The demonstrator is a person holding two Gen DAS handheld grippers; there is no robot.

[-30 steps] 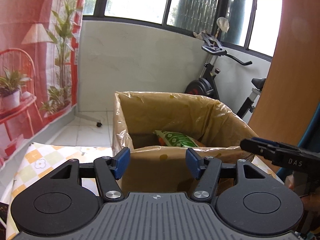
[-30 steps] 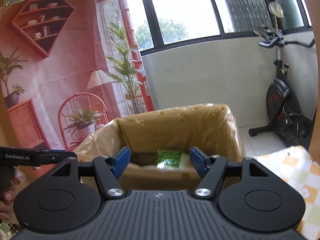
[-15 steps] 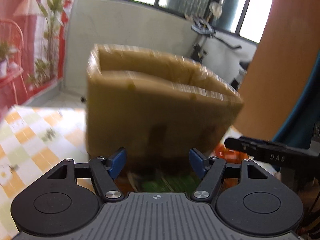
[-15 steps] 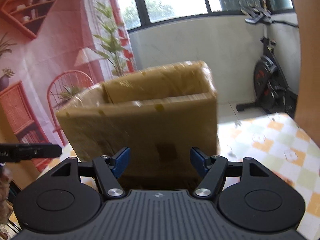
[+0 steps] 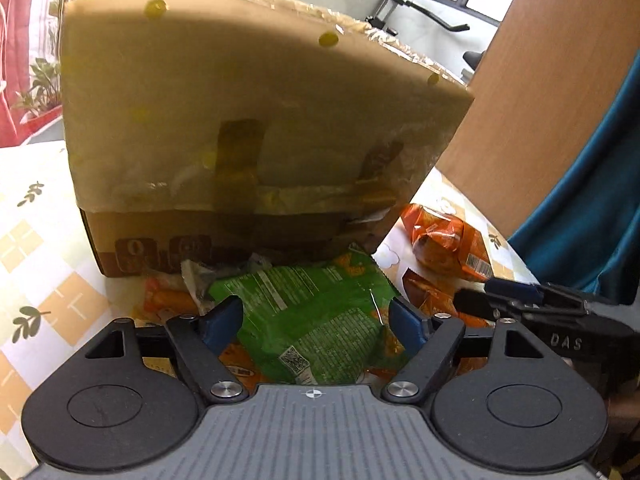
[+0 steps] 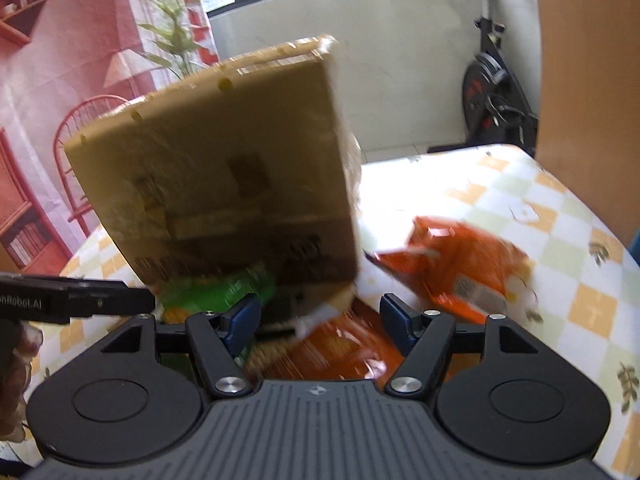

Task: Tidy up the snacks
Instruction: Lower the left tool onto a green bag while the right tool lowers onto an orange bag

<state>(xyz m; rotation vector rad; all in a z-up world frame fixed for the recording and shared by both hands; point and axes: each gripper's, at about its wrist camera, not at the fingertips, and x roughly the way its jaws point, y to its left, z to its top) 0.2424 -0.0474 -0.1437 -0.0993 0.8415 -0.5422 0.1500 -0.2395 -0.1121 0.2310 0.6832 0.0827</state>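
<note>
Left tool (image 5: 316,320) hangs released over a green snack bag (image 5: 308,320) on the checked surface (image 5: 44,264), its blue fingers (image 5: 224,322) spread to either side of the bag and not touching it. Behind the bag stands a cardboard box (image 5: 248,120) lined with a tan plastic bag, the green bag's far edge reaching to the foot of the box. Orange snack bags (image 5: 448,240) lie on the surface to the right of the box, with more orange packets showing from under the green one. Right tool (image 6: 318,322) is also released, fingers apart above an orange bag (image 6: 336,356) that is blurred in the right wrist view; another orange bag (image 6: 460,264) lies just beyond it, beside the box (image 6: 224,168). An exercise bike (image 6: 496,76) stands by the white wall under the window
</note>
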